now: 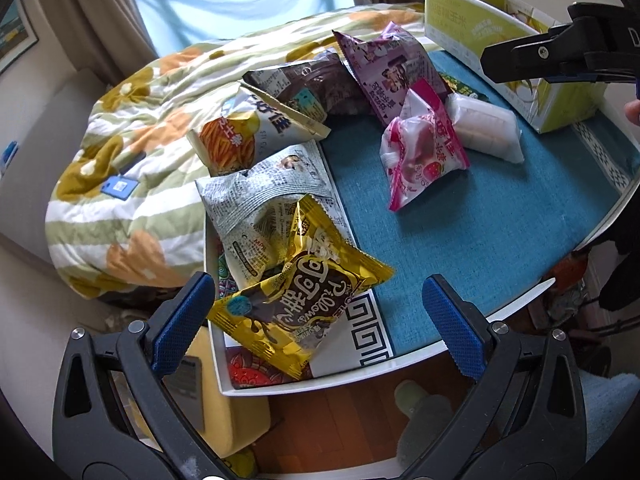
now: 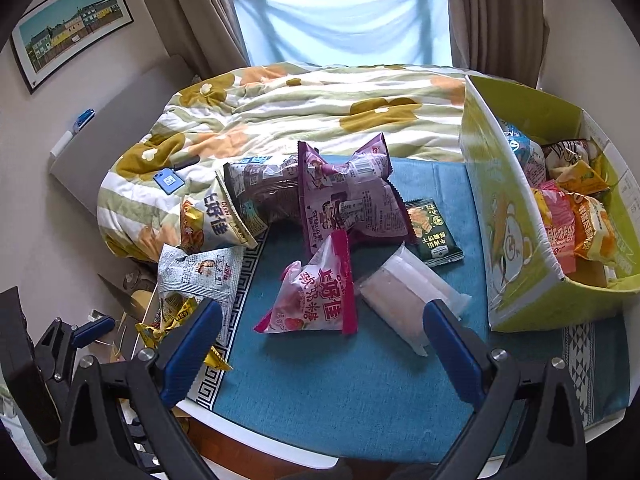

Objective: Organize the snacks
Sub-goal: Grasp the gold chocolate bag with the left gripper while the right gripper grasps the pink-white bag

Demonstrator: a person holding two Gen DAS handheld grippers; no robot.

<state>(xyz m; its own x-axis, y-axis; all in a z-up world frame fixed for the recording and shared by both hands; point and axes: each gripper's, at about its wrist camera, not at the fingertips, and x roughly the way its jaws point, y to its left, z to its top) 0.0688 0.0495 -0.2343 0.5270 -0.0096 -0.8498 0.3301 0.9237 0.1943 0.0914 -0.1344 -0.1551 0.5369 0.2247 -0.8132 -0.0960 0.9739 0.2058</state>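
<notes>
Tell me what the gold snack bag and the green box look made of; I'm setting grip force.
Gold snack bag: glossy metallised plastic film, judging by mirror-like glints and sharp crinkles. Green box: printed cardboard, matte to slightly satin; its cut top edge looks thin and stiff, walls flat.

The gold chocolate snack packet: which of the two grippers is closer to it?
Left. The left gripper is open right at the gold packet, which lies between its fingers. The right gripper, also open, hovers further along the table, nearer the pink strawberry bag.
</notes>
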